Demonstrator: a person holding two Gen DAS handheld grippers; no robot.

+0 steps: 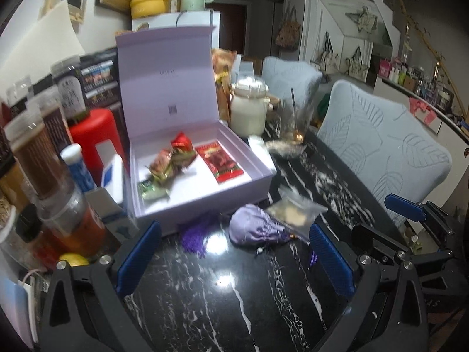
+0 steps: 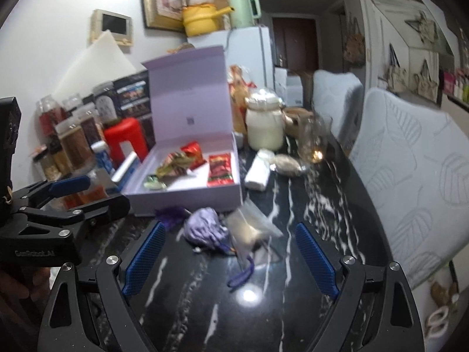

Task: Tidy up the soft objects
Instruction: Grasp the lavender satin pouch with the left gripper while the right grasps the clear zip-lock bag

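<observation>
Left wrist view
My left hand-held gripper point(image 1: 234, 259): wide open, holding nothing, low over the black marble worktop point(image 1: 249, 302).
Lilac pouch point(image 1: 255, 228): on the worktop just in front of the open lavender box point(image 1: 202, 182), touching a clear bag point(image 1: 294, 212).
Box contents: snack packets point(image 1: 221, 161).

Right wrist view
My right hand-held gripper point(image 2: 231, 259): wide open, empty.
Lilac pouch point(image 2: 205, 228): just in front of the box point(image 2: 187, 193).
Left hand-held gripper point(image 2: 74, 196): beside the box's left corner.

Crumpled lilac satin pouch point(image 1: 255, 228) on table, before open box point(image 1: 202, 176).
</observation>
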